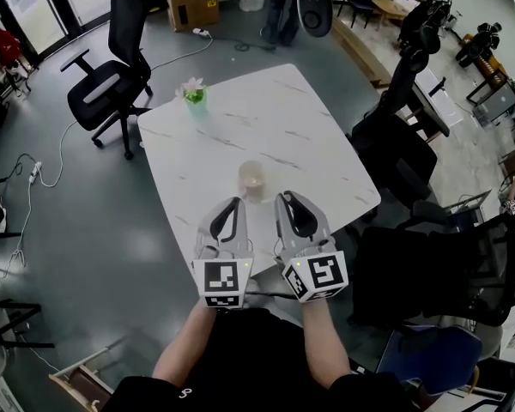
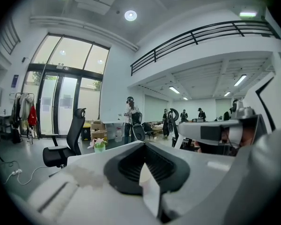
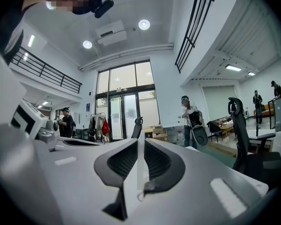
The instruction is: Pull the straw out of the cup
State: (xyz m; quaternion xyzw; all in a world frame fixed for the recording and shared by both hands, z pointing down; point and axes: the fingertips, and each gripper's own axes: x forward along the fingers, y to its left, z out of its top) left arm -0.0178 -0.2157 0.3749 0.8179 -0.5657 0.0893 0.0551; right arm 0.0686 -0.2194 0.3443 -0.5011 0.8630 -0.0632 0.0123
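Note:
A clear plastic cup (image 1: 251, 179) stands on the white marble table (image 1: 240, 118), near its front edge. Both grippers hover side by side just in front of the cup and do not touch it. My right gripper (image 1: 287, 199) points about level. In the right gripper view a thin translucent straw (image 3: 140, 168) stands upright between the jaws of the right gripper (image 3: 140, 142), which are shut on it. The straw is too faint to make out in the head view. My left gripper (image 1: 233, 204) is left of the cup; its jaws meet at the tips of the left gripper (image 2: 143, 146), with nothing held.
A small potted flower (image 1: 194, 93) sits at the table's far left corner. A black office chair (image 1: 112, 84) stands beyond the table on the left, and dark chairs (image 1: 395, 144) crowd its right side. People stand far off in the hall.

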